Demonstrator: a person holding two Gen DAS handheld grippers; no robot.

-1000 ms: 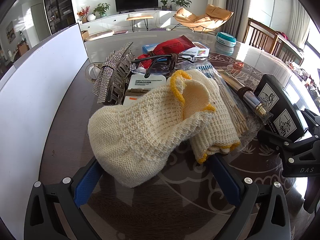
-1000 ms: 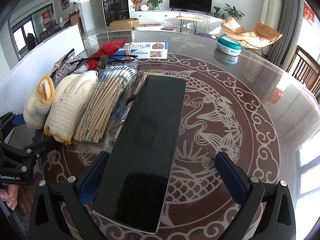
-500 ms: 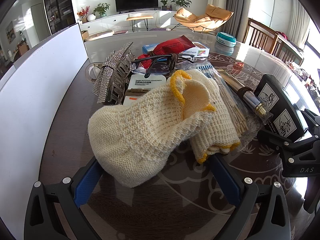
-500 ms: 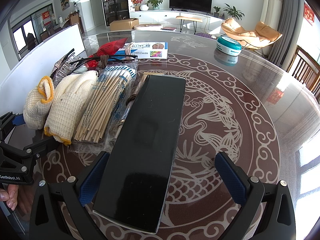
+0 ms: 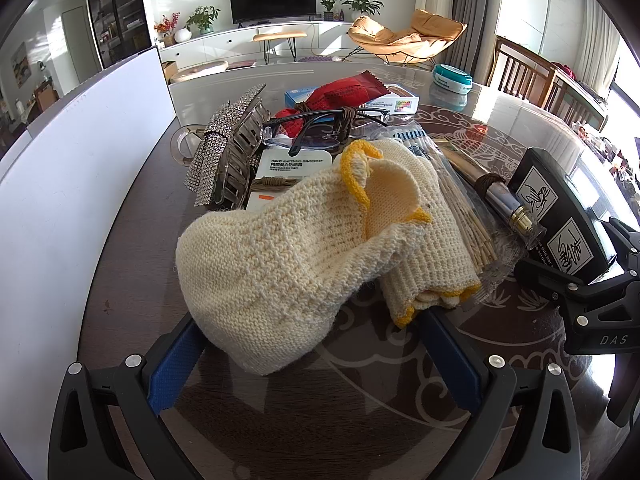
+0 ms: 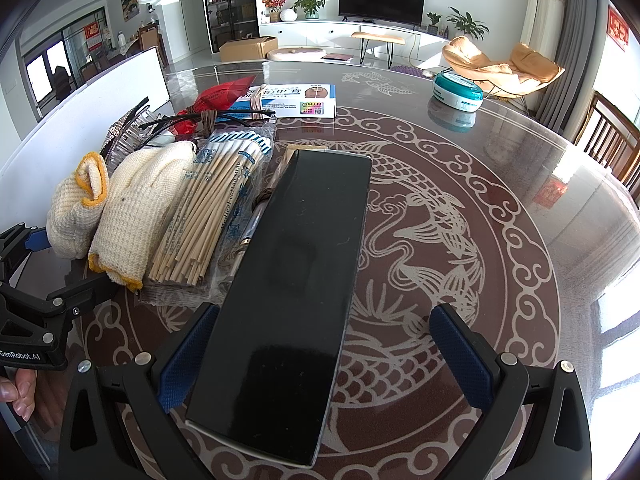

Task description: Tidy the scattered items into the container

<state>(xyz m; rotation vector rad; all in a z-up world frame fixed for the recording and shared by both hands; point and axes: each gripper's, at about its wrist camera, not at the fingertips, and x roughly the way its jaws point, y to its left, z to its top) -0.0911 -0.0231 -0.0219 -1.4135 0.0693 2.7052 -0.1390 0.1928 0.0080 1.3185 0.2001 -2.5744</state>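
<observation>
A: Count, bench items. Knitted gloves (image 5: 280,256): 2. Black box (image 6: 288,272): 1. Packet of cotton swabs (image 6: 212,208): 1.

B: Behind the gloves?

A: Eyeglasses (image 5: 320,132): 1. Rhinestone hair clip (image 5: 224,152): 1. Red packet (image 5: 352,90): 1. White-blue carton (image 6: 296,100): 1. Sunscreen sachet (image 5: 294,166): 1.

B: Far right of the box?

A: Teal tin (image 6: 458,91): 1.

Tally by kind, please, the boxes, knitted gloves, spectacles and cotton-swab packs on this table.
Boxes: 2 (black box, blue-and-white box)
Knitted gloves: 2 (bunched glove, flat glove)
Spectacles: 1
Cotton-swab packs: 1
Total: 6
</observation>
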